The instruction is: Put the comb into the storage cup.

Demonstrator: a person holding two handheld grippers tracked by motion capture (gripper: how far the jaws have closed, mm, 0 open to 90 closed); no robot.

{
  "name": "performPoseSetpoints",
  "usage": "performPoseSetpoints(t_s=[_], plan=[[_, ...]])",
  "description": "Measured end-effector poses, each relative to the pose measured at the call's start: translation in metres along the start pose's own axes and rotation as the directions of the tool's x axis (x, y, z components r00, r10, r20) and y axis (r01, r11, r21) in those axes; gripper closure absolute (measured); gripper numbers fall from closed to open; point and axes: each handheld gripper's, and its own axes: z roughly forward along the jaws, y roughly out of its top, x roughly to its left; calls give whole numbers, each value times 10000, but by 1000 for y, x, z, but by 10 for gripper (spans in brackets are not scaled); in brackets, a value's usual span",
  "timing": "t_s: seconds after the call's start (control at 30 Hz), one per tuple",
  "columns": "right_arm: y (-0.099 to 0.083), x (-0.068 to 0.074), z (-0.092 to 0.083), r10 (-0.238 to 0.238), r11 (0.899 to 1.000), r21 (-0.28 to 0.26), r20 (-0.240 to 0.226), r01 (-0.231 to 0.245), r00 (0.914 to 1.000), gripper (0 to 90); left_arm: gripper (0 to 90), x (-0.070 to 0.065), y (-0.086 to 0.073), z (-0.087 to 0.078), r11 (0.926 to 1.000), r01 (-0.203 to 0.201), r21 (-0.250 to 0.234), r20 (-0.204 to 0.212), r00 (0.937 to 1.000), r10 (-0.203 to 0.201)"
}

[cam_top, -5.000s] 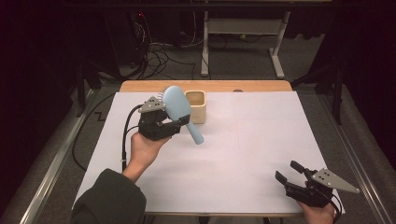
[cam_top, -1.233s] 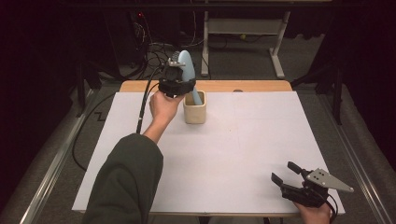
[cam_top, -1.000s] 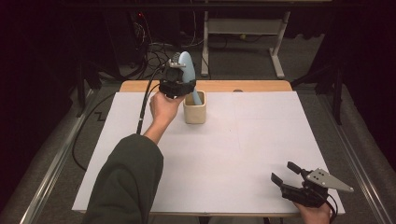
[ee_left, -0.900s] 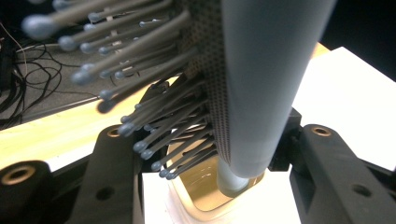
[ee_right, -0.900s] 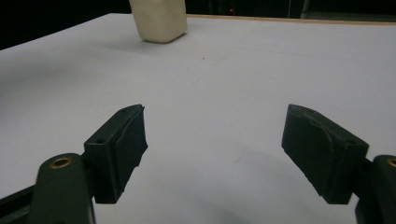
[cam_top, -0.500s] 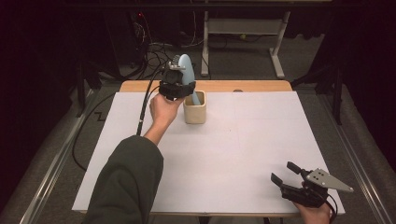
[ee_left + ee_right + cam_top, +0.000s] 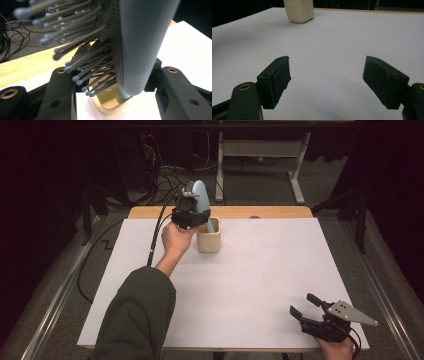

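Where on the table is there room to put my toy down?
The white table is bare between the beige cup and the right gripper, and along its right side. It is crowded at the far left, where the left gripper lowers the blue hairbrush into the cup.

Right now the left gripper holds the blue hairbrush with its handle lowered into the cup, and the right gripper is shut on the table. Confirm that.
Wrong on the right gripper: the right gripper view shows its jaws wide open, nothing between them. The left gripper does hold the blue hairbrush, handle in the cup.

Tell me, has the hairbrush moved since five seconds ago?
Yes. The hairbrush went from left of the cup to standing upright with its handle in it.
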Motion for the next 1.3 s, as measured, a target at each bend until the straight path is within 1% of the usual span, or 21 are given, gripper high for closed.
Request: performPoseSetpoints(t_s=[0.23,0.37,0.43,0.6,0.73,0.97,1.3], plan=[[0,0,0,4,10000,9,-14,-4,10000,228,521,-1,-1,2,10000,-75,60,3,10000,75],[0,0,0,-15,10000,0,-10,15,10000,228,521,-4,-3,5,9994,-297,167,-137,9995,299],[0,0,0,-6,10000,-5,-6,6,10000,228,521,-4,-4,6,9993,-337,174,-142,9993,340],[0,0,0,-15,10000,0,4,15,10000,228,515,-4,-6,8,9997,-204,119,-109,9997,206],[0,0,0,-8,10000,0,-2,8,10000,228,514,-1,-8,10,9998,-103,189,-107,9999,105],[0,0,0,-31,10000,-2,-35,31,10000,228,511,1,-11,12,9997,-22,224,-86,10000,24],[0,0,0,-6,10000,6,-33,6,10000,228,508,0,-14,18,9994,-16,358,-59,10000,18]])
